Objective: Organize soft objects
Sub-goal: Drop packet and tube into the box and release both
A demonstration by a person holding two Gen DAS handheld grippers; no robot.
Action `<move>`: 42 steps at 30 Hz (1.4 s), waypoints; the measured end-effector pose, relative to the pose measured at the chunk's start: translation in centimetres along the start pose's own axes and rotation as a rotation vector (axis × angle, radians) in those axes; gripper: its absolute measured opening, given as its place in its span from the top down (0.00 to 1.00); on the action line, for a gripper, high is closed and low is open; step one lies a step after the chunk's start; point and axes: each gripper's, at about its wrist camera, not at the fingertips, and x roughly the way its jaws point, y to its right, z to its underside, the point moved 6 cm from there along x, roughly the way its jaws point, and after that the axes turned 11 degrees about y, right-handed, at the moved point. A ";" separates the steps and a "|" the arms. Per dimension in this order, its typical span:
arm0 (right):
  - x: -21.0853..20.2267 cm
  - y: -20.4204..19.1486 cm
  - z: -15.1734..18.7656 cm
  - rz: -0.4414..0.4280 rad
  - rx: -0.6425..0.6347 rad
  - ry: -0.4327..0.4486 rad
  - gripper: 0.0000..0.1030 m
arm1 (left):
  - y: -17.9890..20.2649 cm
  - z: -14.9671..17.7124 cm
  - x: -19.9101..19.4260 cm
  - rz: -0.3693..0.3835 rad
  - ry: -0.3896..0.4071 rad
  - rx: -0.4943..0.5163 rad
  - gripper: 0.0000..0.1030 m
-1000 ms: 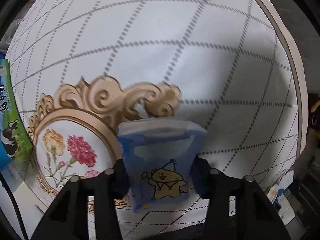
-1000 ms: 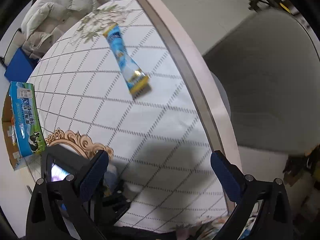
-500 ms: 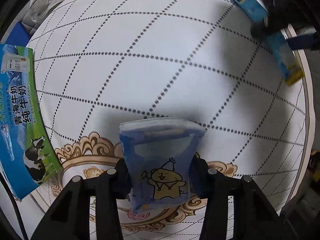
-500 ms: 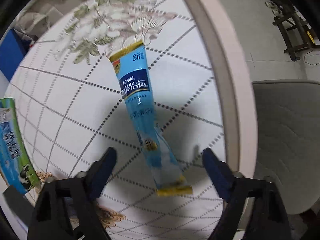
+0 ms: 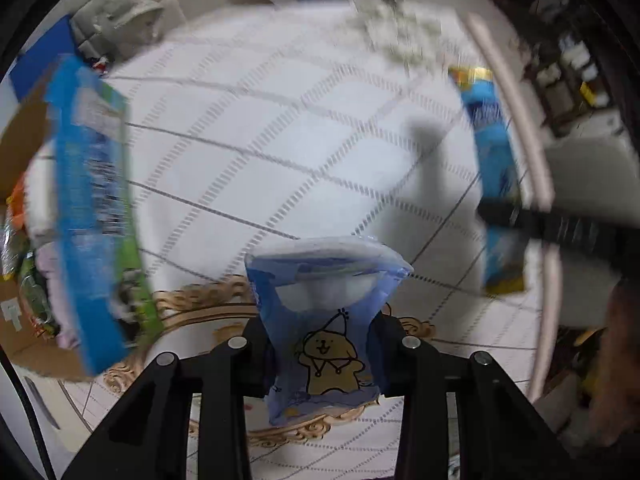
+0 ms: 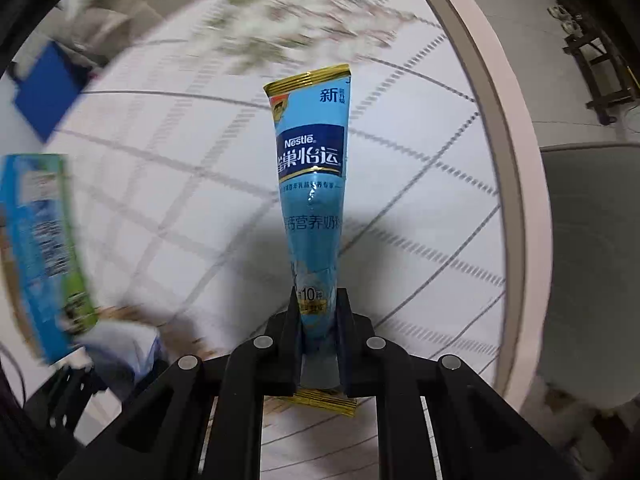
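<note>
Gripping a small blue tissue pack (image 5: 326,320) printed with a yellow cartoon figure, the left gripper (image 5: 322,354) has its fingers pressed in on both sides of the pack, which stands up between them above the white worktop (image 5: 248,128) with its dotted diamond grid. In that view a gold scroll frame (image 5: 200,308) printed on the cloth shows just behind the pack. Off to the left a blue and green milk carton (image 5: 94,208) lies over the edge of a brown cardboard box (image 5: 24,140), both blurred.

The right gripper (image 6: 319,332) has its fingers shut tight on the lower part of a long blue Nestle sachet (image 6: 312,184); the gold-edged bottom seal pokes out below the fingers, and the rest of the sachet rises upright between them, gold seal at the top. The same sachet (image 5: 494,168) appears at the right of the left wrist view, close to the worktop's pale pink rim (image 6: 500,128), with a dark finger across it. A grey seat (image 6: 596,272) sits beyond the rim
</note>
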 end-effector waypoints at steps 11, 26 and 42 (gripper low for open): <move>-7.9 -18.1 6.1 -0.326 -0.037 0.093 0.86 | -14.5 -3.1 -11.8 0.063 0.106 -0.187 0.68; -0.9 -32.6 6.9 -0.304 0.019 0.034 0.86 | -23.6 -5.8 -1.9 0.105 -0.137 -0.243 0.65; 1.8 -33.7 7.6 -0.158 -0.073 -0.007 0.32 | -24.7 -5.1 -1.5 0.130 -0.162 -0.211 0.18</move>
